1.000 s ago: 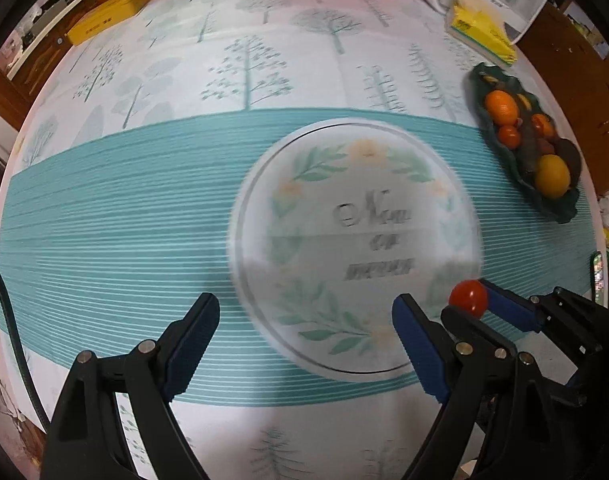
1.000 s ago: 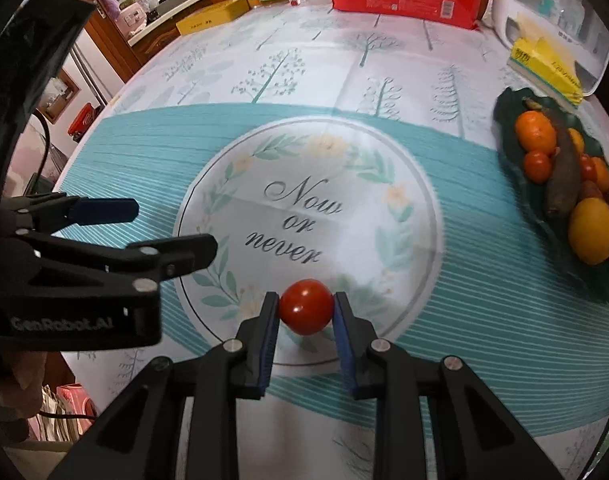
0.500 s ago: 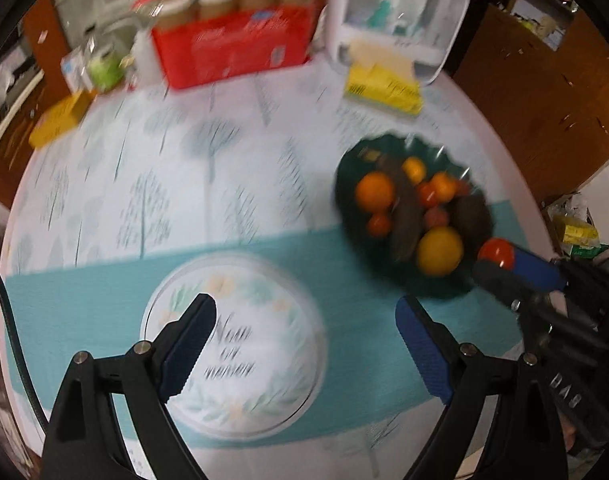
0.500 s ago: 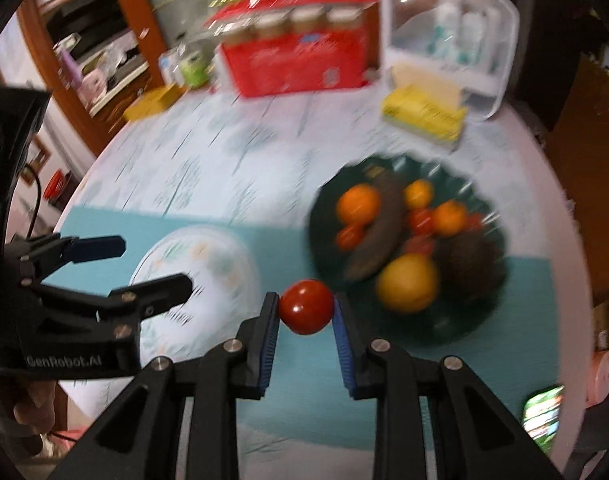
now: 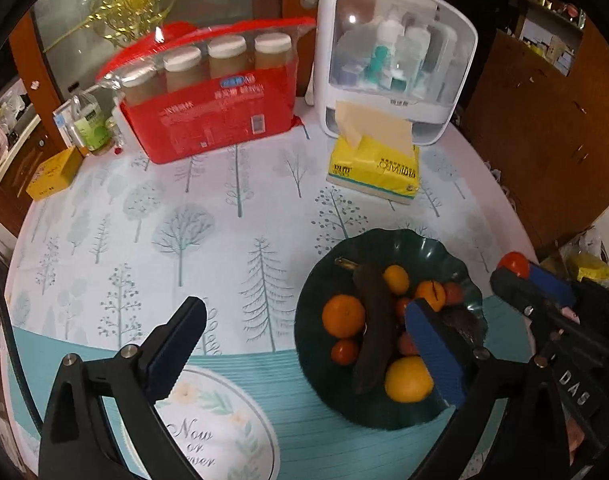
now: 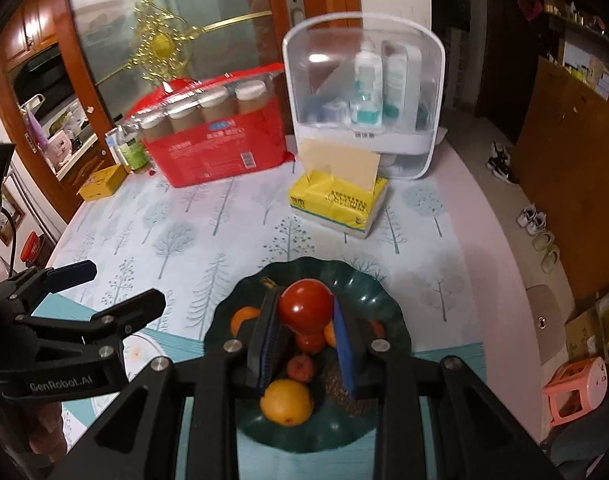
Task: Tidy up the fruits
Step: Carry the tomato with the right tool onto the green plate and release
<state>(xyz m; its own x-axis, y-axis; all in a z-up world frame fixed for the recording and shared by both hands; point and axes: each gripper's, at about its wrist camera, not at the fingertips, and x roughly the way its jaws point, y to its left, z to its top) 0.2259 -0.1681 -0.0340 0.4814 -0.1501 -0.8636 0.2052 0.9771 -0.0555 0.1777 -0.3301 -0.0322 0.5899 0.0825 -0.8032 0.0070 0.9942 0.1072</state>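
1. The table (image 5: pixel 232 216) wears a cloth printed with pale trees, with a teal band across its near side. It fills most of both views.
2. A white storage box (image 5: pixel 396 60) with a clear front stands at the table's 1 o'clock edge, with bottles inside.
3. A red pack of jars (image 5: pixel 212 108) sits at 11 o'clock in the left wrist view, just left of the storage box.
4. The dark green plate (image 6: pixel 368 280) lies at about 4 o'clock in the left wrist view. It holds a large orange (image 5: pixel 343 316), a dark banana (image 5: pixel 374 320), a yellow-orange fruit (image 5: pixel 409 379) and several small red and orange fruits.
5. A yellow tissue pack (image 5: pixel 374 168) lies between the storage box and the plate.
6. The left gripper (image 5: pixel 304 344) is spread wide with nothing between its pads; its right finger overlaps the plate in the picture.
7. The right gripper (image 6: pixel 306 316) is clamped on the tomato (image 6: pixel 306 306), one blue pad pressed against each side.
8. The tomato is up in the air over the plate's far half, in line with the fruit below, at the right wrist view's centre.
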